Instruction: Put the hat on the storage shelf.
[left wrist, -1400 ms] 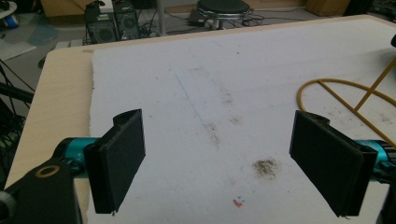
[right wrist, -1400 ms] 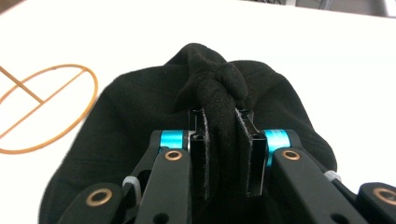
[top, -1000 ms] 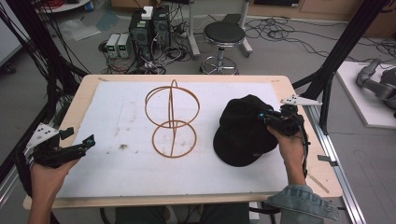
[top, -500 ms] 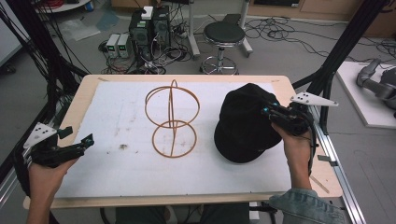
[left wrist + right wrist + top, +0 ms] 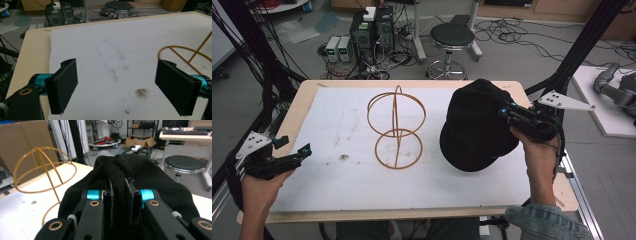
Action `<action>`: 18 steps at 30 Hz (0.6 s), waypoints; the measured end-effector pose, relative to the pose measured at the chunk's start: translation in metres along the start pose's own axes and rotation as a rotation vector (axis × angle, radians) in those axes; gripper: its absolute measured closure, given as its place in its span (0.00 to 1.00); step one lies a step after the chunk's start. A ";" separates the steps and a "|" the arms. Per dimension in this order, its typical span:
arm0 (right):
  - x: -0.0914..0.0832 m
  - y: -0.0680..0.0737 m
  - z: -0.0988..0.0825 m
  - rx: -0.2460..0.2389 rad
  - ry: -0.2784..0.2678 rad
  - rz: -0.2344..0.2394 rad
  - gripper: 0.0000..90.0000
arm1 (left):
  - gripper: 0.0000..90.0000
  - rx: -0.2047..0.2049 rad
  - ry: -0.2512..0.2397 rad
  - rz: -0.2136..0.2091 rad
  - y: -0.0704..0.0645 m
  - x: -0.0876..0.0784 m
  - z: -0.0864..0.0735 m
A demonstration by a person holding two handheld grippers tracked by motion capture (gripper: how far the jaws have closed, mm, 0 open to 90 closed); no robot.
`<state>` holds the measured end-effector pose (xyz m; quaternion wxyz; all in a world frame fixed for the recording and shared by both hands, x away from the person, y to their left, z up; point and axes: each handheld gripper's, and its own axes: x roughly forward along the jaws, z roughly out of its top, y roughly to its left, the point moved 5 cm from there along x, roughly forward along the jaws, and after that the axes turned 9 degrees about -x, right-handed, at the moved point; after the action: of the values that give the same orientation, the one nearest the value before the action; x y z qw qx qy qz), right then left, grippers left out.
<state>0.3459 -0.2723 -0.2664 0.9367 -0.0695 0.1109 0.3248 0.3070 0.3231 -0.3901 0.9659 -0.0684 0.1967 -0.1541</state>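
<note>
My right hand-held gripper (image 5: 119,202) is closed on a thin fold of the black cap (image 5: 477,125), which is at the right side of the desk (image 5: 302,95), partly lifted. The soft cloth can slip out. The cap may also knock over the light wire stand (image 5: 395,127) nearby. My left hand-held gripper (image 5: 120,87) stays wide, holding nothing.

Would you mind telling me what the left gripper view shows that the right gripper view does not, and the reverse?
Left gripper view alone: the left gripper with its fingers wide apart above the stained white board, holding nothing.

Right gripper view alone: the right gripper shut on a fold of the black hat.

Both: the yellow wire stand and the round black stool beyond the table.
</note>
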 end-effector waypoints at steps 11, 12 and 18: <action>-0.010 -0.001 0.040 -0.031 -0.060 0.045 0.89 | 0.21 -0.001 0.002 0.001 0.001 0.000 0.000; -0.010 0.000 0.044 -0.033 -0.064 0.049 0.89 | 0.21 -0.002 0.002 0.000 0.001 0.000 0.000; -0.010 0.004 0.061 -0.036 -0.087 0.082 0.89 | 0.21 -0.001 -0.002 -0.002 0.001 -0.002 0.001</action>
<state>0.3458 -0.2627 -0.2049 0.9252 -0.0674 0.0671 0.3673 0.3063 0.3247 -0.3883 0.9659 -0.0691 0.1955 -0.1547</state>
